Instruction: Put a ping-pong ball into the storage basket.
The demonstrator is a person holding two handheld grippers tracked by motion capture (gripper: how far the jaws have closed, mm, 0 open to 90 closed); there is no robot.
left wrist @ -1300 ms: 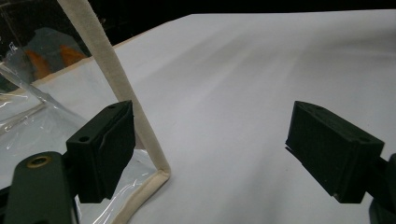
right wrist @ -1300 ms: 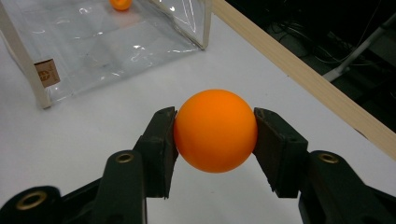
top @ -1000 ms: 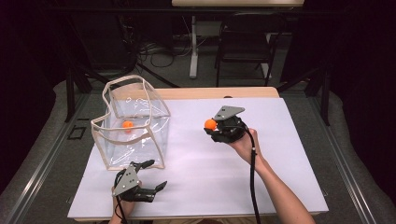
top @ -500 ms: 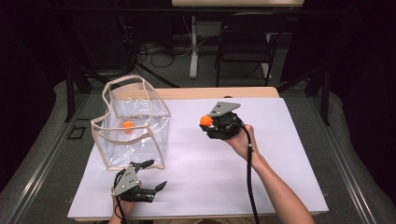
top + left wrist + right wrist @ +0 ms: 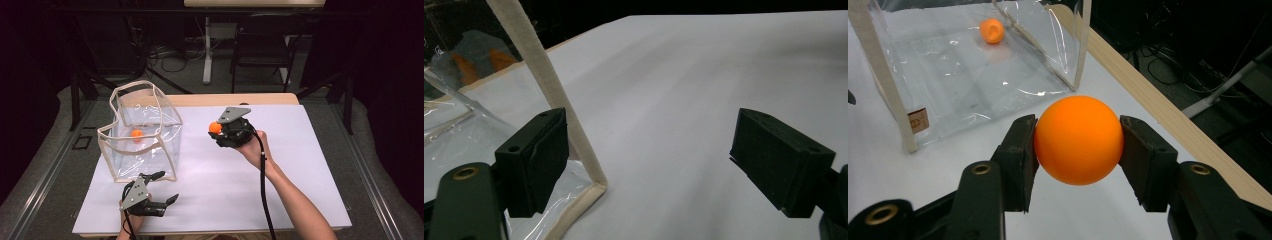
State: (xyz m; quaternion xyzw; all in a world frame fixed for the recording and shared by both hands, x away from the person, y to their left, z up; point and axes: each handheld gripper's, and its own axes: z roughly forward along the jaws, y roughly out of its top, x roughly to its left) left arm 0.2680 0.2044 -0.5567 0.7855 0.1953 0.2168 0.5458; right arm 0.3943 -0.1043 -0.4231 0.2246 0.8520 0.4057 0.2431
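White paper covers the table [image 5: 300, 165] where I work, and the room behind it is dark. Nearest to me, my left gripper [image 5: 159, 191] rests low on the paper with its jaws wide apart and nothing between them. One jaw sits just beside the front corner of the clear bag [image 5: 150, 150]; in the left gripper view, the bag's cream edge [image 5: 549, 90] stands right next to that jaw. Farther out, my right gripper [image 5: 220, 131] is up off the table and squeezes an orange ball [image 5: 1079, 140] between its two pads, one on each side. Farther still, the clear bag stands open at the top, and a second orange ball [image 5: 136, 134] lies on its floor. I think I am in the carrying step: the ball is picked up and not yet in the bag. Next I need to move it over the open top, keep clear of the rim, and let go so it drops beside the other ball.
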